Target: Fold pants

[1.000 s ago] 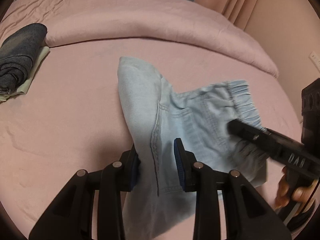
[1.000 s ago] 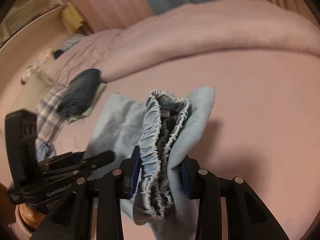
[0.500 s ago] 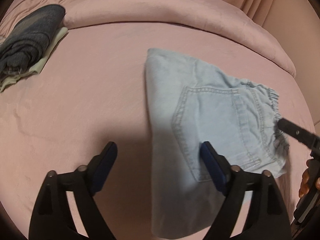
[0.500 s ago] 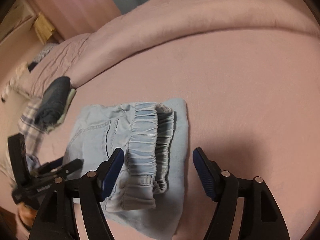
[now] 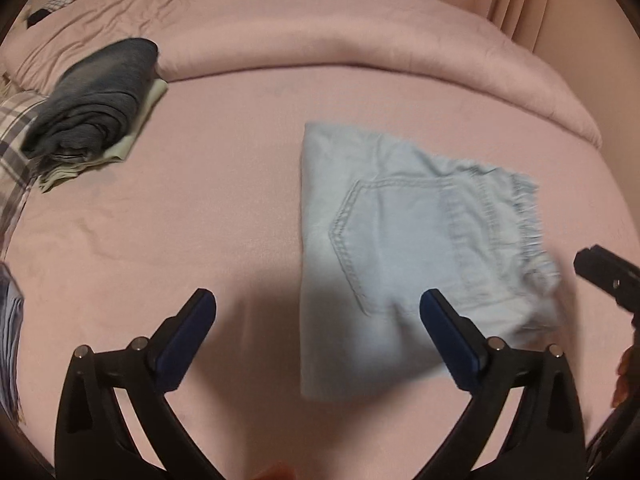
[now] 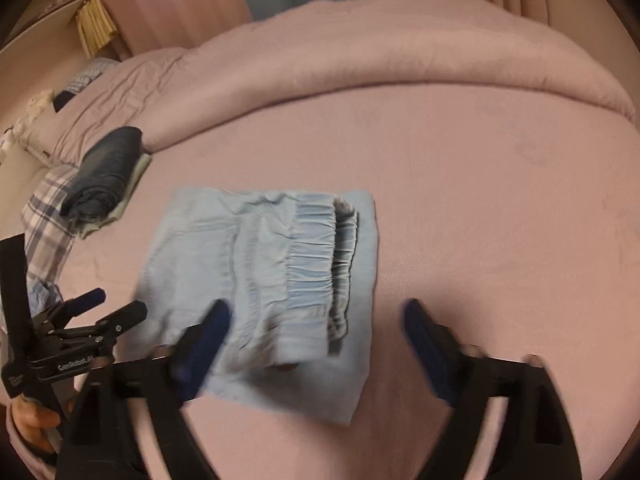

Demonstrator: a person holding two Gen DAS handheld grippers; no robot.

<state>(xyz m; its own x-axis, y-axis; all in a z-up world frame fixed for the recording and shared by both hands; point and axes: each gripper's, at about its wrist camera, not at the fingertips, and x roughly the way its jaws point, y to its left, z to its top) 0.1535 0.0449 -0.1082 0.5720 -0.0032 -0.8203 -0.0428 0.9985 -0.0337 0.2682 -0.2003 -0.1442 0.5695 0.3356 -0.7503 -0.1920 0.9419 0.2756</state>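
1. Left tool [image 5: 316,316]: nearest the left wrist camera, its blue-padded fingers [image 5: 188,332] spread wide and grasping nothing; it hovers over bare sheet, with one finger overlapping the near edge of the garment in view. Contact cannot be told.
2. Right tool [image 6: 316,320]: likewise released, fingers spread to either side of the elastic waistband and holding nothing; motion blur hides whether a pad touches cloth.
3. Pants [image 5: 404,256]: light blue denim, lying flat on the bed as a compact rectangular bundle, back pocket uppermost, waistband [image 6: 320,264] stacked along one edge. Judged folded and set down, hence both tools free of it.
4. Bed [image 5: 224,200]: pink sheet, serving as the folding surface; the bundle sits near its middle.
5. Stack of clothes [image 5: 96,100]: dark rolled garment on a pale one, well apart to the left; probably items already finished.
6. Plaid cloth [image 6: 48,208]: at the left edge, beside the stack.
7. Duvet [image 5: 340,28]: rolled back along the far side, likely to leave working room.
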